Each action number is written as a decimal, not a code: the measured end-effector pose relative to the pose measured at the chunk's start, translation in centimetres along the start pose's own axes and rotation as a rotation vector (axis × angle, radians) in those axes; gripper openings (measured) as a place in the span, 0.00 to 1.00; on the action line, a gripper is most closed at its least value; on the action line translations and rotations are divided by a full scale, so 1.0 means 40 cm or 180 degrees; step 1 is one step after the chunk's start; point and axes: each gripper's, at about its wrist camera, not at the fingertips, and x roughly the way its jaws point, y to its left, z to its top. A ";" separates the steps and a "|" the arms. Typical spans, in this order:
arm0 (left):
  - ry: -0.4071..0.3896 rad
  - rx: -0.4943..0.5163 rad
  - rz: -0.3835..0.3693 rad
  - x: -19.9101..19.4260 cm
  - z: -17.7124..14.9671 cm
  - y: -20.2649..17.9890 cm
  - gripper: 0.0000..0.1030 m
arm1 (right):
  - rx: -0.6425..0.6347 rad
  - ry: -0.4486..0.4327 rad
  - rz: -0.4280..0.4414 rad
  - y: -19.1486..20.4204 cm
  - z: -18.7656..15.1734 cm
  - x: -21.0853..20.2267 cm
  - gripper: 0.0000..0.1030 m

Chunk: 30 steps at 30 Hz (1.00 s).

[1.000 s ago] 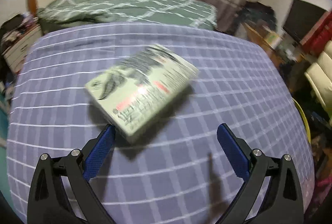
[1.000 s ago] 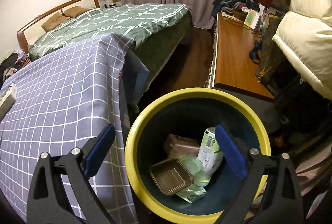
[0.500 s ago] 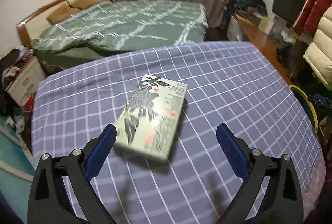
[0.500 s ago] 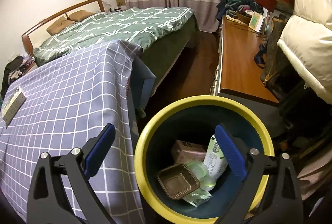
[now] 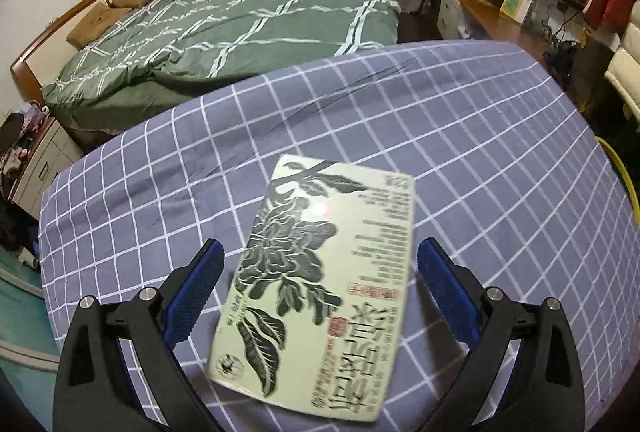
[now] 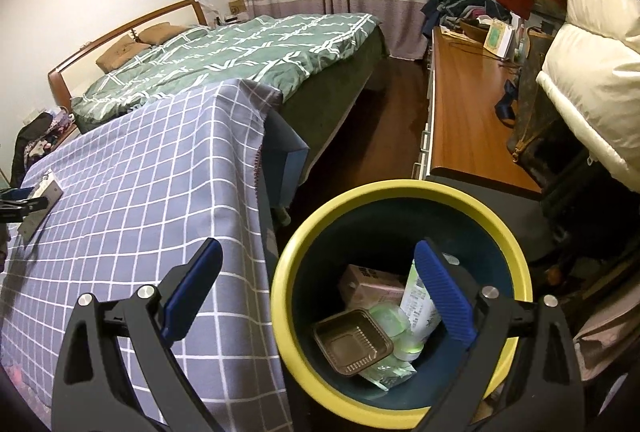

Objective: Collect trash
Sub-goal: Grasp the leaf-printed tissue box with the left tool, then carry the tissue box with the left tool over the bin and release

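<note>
A flat pale-green box (image 5: 320, 280) printed with dark flowers and Chinese text lies on the purple checked tablecloth (image 5: 460, 152). My left gripper (image 5: 320, 284) is open, its blue pads on either side of the box, apart from it. In the right wrist view the box (image 6: 40, 204) shows small at far left with the left gripper beside it. My right gripper (image 6: 316, 280) is open and empty, above the table edge and the yellow-rimmed bin (image 6: 304, 260). The bin holds a brown plastic tray (image 6: 352, 342), a pink carton (image 6: 372, 282), a green bottle (image 6: 418, 306) and a wrapper.
A bed with a green checked duvet (image 5: 260, 12) stands behind the table. A wooden sideboard (image 6: 464, 104) with clutter runs along the right. A white padded jacket (image 6: 592, 44) and a brown bag hang at the right. The bin's rim (image 5: 624, 176) shows past the table's right edge.
My left gripper has moved closer over the box, which now lies between its open fingers. The right gripper has shifted slightly left and back from the bin; it stays open.
</note>
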 end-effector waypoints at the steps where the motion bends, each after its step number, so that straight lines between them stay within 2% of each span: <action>1: 0.0030 -0.0002 0.0001 0.008 0.000 0.006 0.93 | 0.0002 0.0001 0.0021 0.001 -0.001 -0.003 0.89; 6: 0.0088 -0.0037 -0.0103 0.021 -0.006 0.020 0.74 | 0.0030 -0.0009 0.0081 0.002 -0.004 -0.023 0.89; 14: 0.0000 -0.0027 -0.0135 -0.031 -0.028 -0.058 0.72 | 0.0058 -0.0146 0.0119 -0.012 -0.039 -0.116 0.89; 20: -0.0244 0.0197 -0.0253 -0.146 -0.004 -0.233 0.72 | 0.0063 -0.0269 0.0032 -0.041 -0.085 -0.208 0.89; 25: -0.0371 0.0451 -0.0542 -0.213 0.038 -0.443 0.72 | 0.0053 -0.0365 -0.0057 -0.077 -0.130 -0.285 0.89; 30: -0.0380 0.0816 -0.0829 -0.225 0.083 -0.688 0.72 | 0.0058 -0.0402 -0.0110 -0.111 -0.172 -0.327 0.89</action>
